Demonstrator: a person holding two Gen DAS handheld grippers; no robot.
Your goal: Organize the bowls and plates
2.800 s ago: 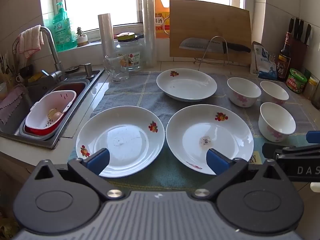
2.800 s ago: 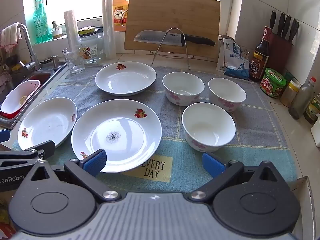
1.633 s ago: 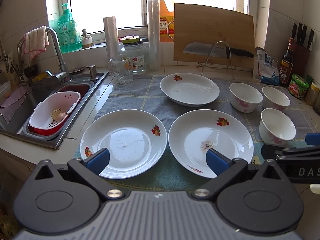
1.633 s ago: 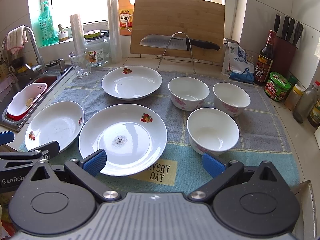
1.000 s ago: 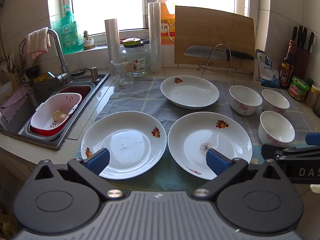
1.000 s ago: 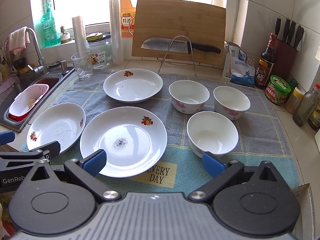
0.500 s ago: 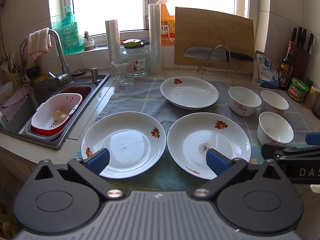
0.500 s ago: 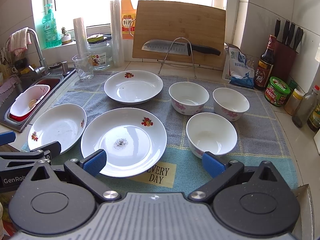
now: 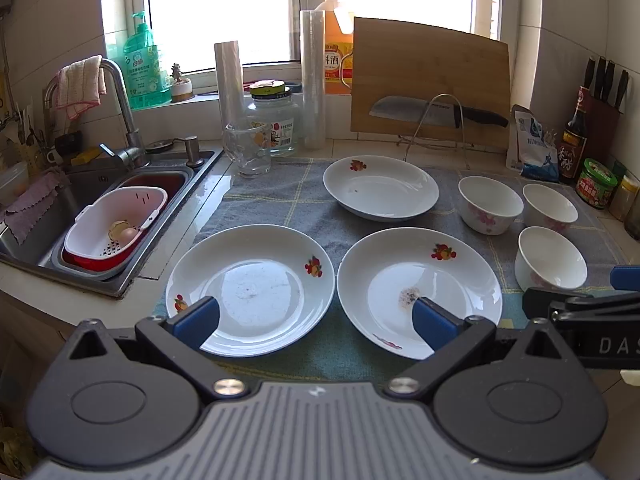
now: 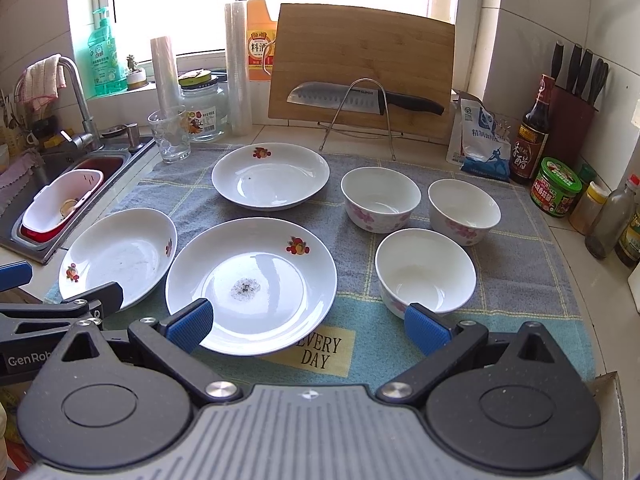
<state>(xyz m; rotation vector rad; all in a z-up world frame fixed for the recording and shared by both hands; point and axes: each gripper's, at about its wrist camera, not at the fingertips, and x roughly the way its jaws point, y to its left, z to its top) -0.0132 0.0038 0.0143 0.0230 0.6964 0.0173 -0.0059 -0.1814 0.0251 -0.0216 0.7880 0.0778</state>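
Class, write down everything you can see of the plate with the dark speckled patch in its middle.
The speckled plate is round, white and glossy, looking like glazed ceramic, with a shallow well and a wide sloping rim. A red and orange fruit motif sits on its far right rim, and a fainter pink mark shows on the near rim in the left wrist view. A grey-black gritty patch marks its centre. It lies flat and upright on the towel, front and centre, touching no other dish. Neither gripper holds it.
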